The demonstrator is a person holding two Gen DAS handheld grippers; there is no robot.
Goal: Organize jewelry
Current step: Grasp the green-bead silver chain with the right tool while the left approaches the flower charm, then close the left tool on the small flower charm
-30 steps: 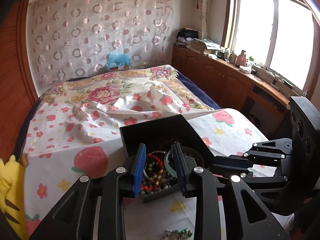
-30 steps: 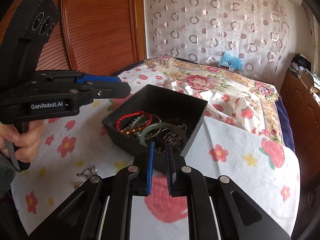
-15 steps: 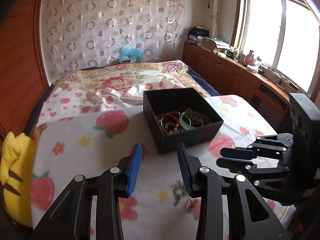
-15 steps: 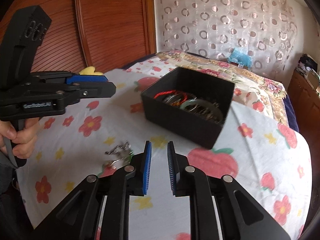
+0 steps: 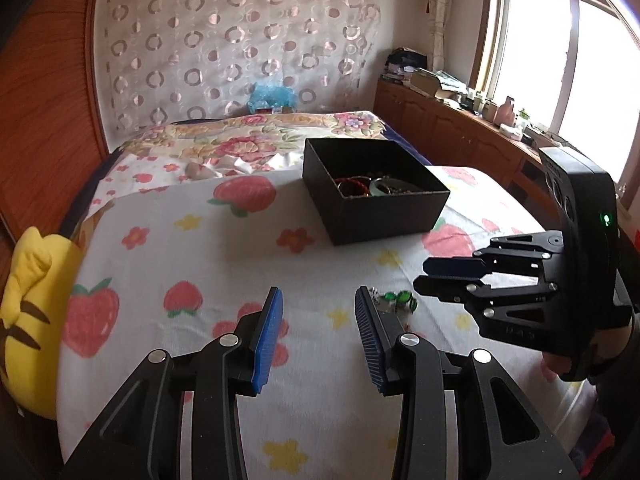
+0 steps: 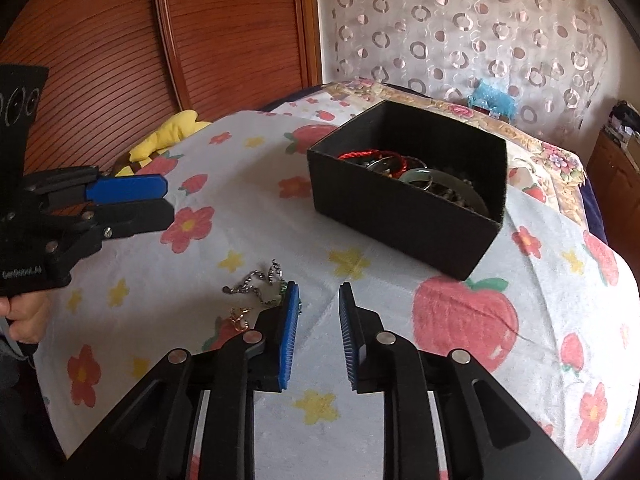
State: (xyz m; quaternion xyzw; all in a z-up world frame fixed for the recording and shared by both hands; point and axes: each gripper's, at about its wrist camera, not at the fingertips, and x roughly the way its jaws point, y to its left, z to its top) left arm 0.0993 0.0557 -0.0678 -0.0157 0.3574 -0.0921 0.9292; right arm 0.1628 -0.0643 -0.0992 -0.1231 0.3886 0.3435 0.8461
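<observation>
A black open box [image 5: 376, 196] [image 6: 404, 196] stands on the flowered sheet and holds red cord bracelets [image 6: 372, 157], a pale green bangle [image 6: 424, 176] and beads. A loose chain with green stones [image 5: 396, 300] [image 6: 260, 286] lies on the sheet nearer to me. My left gripper [image 5: 318, 300] is open and empty, just left of the chain. My right gripper [image 6: 318, 296] is open and empty, its left finger beside the chain; it also shows in the left wrist view [image 5: 424, 274].
A yellow plush toy [image 5: 28, 320] lies at the bed's left edge against the wooden headboard [image 6: 224, 40]. A wooden cabinet [image 5: 460, 136] with clutter runs under the window on the right. A blue bag [image 5: 272, 96] sits at the far end of the bed.
Both grippers have pulled back from the box toward the near part of the sheet, and the loose chain has come into view. The right gripper has opened wider.
</observation>
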